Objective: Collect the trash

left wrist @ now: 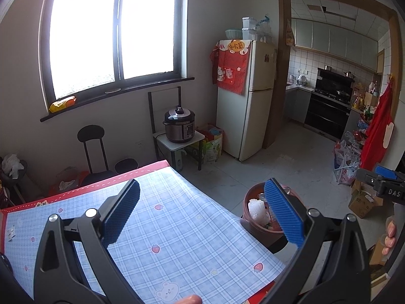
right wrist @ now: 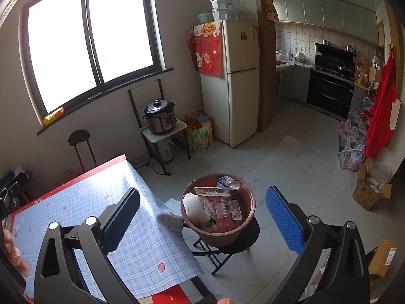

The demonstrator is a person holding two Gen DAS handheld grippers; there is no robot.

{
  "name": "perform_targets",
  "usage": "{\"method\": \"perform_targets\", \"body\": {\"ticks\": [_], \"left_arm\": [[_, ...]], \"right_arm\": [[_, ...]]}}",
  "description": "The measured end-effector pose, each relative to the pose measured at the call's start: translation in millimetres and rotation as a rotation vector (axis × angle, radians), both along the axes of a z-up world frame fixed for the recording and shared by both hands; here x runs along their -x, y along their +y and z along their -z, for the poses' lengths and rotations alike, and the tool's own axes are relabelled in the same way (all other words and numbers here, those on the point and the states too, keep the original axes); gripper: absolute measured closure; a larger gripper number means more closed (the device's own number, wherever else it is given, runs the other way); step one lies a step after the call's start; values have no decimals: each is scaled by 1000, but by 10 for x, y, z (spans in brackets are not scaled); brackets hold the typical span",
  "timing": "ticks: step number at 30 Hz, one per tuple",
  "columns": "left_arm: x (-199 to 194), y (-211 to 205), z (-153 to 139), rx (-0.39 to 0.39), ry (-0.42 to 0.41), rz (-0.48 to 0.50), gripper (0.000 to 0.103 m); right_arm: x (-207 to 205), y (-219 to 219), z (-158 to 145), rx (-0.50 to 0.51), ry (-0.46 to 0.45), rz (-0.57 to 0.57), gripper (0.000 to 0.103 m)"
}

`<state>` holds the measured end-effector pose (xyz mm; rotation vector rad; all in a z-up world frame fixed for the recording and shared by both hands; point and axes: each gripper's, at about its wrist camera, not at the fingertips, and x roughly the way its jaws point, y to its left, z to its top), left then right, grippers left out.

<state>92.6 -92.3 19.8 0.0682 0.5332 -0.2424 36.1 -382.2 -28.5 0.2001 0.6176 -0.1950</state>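
A brown bucket (right wrist: 217, 230) stands on a black stool (right wrist: 240, 240) just off the table's right corner. It holds trash: white foam netting (right wrist: 193, 206), clear plastic packaging (right wrist: 225, 209) and a crushed can (right wrist: 234, 185). My right gripper (right wrist: 202, 217) hovers open above the table corner and bucket, nothing between its blue pads. In the left wrist view my left gripper (left wrist: 202, 212) is open and empty over the blue checked tablecloth (left wrist: 177, 228), with the bucket (left wrist: 255, 225) behind its right finger. The right gripper's body (left wrist: 384, 182) shows at that view's right edge.
A pressure cooker (right wrist: 160, 117) sits on a small white stand by the window wall. A black chair (left wrist: 92, 149) stands behind the table. A white fridge (right wrist: 233, 81) is by the kitchen doorway. Bags and cardboard boxes (right wrist: 369, 192) line the right wall. Tiled floor lies beyond the bucket.
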Motion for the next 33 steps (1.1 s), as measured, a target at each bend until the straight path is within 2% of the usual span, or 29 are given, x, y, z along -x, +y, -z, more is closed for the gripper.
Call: {"method": "perform_targets", "body": {"ticks": [33], "left_arm": [[-87, -147, -78, -5, -15, 37, 6]], "right_arm": [[16, -159, -107, 61, -22, 69, 6]]}}
